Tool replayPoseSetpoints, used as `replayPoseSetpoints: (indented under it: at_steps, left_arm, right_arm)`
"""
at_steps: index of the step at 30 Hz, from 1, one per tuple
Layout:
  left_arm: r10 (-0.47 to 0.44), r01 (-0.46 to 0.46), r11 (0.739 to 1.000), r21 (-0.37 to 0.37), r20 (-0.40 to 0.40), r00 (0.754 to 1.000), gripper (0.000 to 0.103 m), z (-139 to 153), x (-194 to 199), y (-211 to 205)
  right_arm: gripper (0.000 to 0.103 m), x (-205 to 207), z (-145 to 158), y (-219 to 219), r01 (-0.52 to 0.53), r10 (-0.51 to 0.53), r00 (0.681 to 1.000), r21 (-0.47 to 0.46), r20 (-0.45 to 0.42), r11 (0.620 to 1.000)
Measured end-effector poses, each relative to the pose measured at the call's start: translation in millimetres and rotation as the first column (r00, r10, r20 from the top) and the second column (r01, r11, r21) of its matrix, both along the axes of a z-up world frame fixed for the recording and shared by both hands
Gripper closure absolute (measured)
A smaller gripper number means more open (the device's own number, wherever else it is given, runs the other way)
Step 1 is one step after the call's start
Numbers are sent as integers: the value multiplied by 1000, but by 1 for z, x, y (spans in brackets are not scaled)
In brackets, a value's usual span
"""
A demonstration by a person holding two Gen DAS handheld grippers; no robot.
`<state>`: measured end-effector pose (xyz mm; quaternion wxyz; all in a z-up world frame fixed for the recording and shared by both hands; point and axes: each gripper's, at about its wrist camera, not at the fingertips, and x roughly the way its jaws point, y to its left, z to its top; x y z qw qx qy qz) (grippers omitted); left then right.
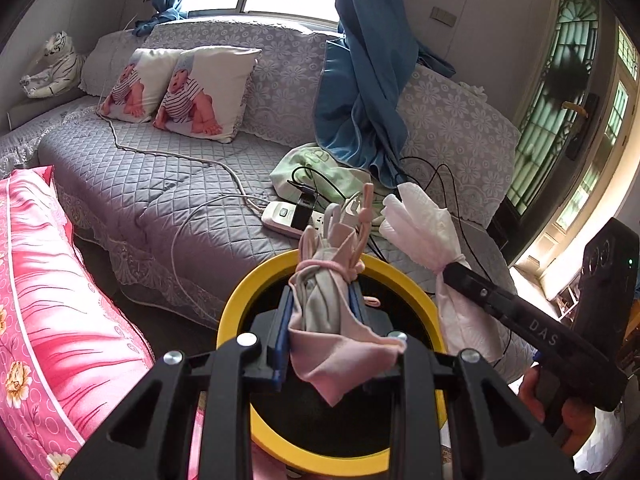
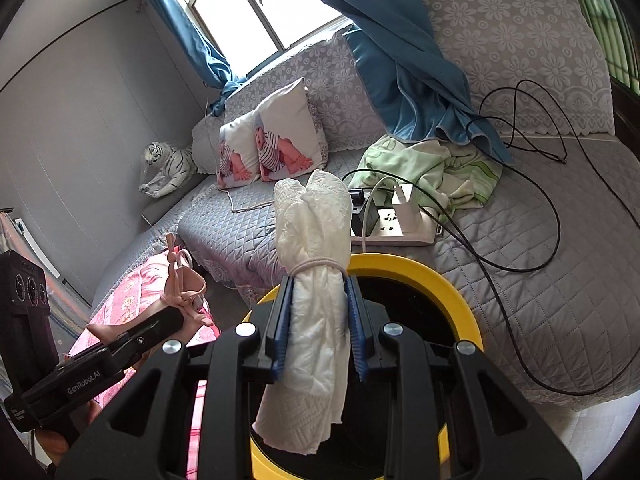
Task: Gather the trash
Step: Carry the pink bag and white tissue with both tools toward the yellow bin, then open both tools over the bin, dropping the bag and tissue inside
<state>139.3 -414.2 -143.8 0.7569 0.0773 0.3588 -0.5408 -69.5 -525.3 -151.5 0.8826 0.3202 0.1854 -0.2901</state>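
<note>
Grey quilted bedding (image 1: 160,184) filled the background, strewn with cables and a power strip (image 2: 396,232). Over the yellow-rimmed bin (image 1: 400,276), the left gripper (image 1: 324,312) pinched a tied pinkish bundle (image 1: 332,320), perhaps cloth, while the right gripper (image 2: 320,312) clamped a tied white tissue wad (image 2: 312,240).

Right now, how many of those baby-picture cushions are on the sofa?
2. Both lean side by side against the lace-covered sofa back, below the window: the left cushion and the right cushion, overlapping slightly. Others could be hidden beyond the views.
</note>
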Motion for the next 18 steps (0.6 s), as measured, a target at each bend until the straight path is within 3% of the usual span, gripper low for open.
replayPoseSetpoints:
  at_steps: [7, 9, 11, 12, 18]
  left_arm:
    - [9, -9, 1000, 5, -13, 1000, 77, -5, 2, -6]
    - [21, -21, 1000, 3, -18, 1000, 70, -5, 4, -5]
    - [44, -44, 999, -4, -21, 999, 52, -5, 6, -2]
    - [54, -54, 998, -11, -26, 998, 50, -5, 8, 0]
    - [106, -108, 993, -47, -38, 994, 50, 3, 20, 17]
  right_arm:
    - [74, 1, -8, -6, 14, -14, 1000, 28, -7, 1000]
    - [70, 0, -9, -8, 18, -18, 1000, 32, -5, 999]
    - [56, -2, -8, -8, 35, -35, 999, 37, 1, 999]
    - [51, -4, -8, -9, 40, -41, 999, 43, 8, 998]
    - [51, -13, 2, -9, 65, -65, 997, 29, 28, 997]
